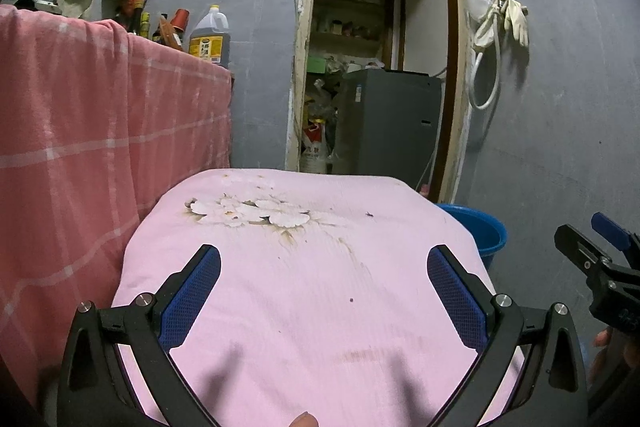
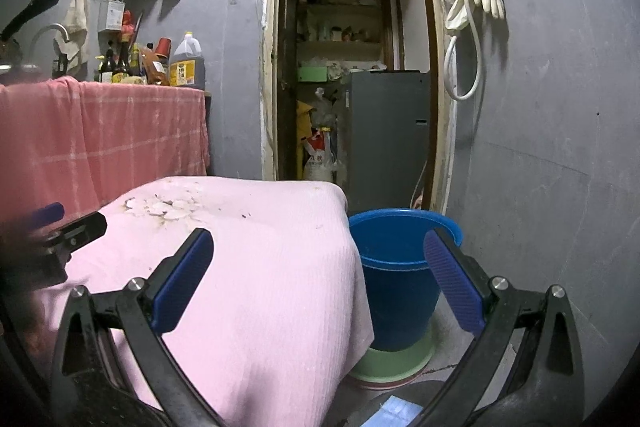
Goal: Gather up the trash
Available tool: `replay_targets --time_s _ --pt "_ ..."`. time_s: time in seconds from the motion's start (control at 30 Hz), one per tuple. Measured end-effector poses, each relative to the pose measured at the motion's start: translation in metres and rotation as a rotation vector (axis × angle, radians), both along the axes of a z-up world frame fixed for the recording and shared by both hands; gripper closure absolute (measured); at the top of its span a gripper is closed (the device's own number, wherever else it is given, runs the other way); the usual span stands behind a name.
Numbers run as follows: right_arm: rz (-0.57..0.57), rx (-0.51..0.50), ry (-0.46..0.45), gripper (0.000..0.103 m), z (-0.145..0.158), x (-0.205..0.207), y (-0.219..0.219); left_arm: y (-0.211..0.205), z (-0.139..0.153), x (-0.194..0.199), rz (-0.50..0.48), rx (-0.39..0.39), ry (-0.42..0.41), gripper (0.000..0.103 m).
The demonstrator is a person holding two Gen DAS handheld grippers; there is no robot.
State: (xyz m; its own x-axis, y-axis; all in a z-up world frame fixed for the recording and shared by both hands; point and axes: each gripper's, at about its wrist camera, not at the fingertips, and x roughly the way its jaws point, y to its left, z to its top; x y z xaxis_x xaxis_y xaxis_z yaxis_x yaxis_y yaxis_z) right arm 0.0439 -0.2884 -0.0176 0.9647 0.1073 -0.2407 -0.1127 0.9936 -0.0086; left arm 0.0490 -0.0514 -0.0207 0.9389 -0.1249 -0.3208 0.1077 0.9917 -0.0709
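A table under a pink cloth (image 1: 320, 327) with a faded flower print fills the left wrist view. My left gripper (image 1: 324, 253) hovers open above it, nothing between its blue pads (image 1: 192, 295). Two tiny dark specks (image 1: 369, 214) lie on the cloth; no larger trash shows. A blue bucket (image 2: 400, 267) stands on the floor by the table's right corner, on a green basin (image 2: 392, 363); its inside looks bare. My right gripper (image 2: 319, 237) is open, spanning the table's corner and the bucket. It also shows at the right edge as right gripper (image 1: 600, 255).
A counter draped in a pink checked cloth (image 1: 80, 147) stands to the left, with bottles and an oil jug (image 1: 210, 35) on it. Ahead, a doorway (image 2: 352, 67) opens onto a grey appliance (image 2: 384, 135) and bags. Gloves and a hose (image 2: 472, 7) hang on the right wall.
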Motion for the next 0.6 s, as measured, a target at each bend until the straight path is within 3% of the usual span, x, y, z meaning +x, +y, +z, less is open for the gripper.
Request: replay_targets --time_s 0.6 --pt "-0.015 0.022 -0.006 0.000 -0.014 -0.004 -0.013 0.001 -0.020 0.006 0.007 0.014 0.033 0.002"
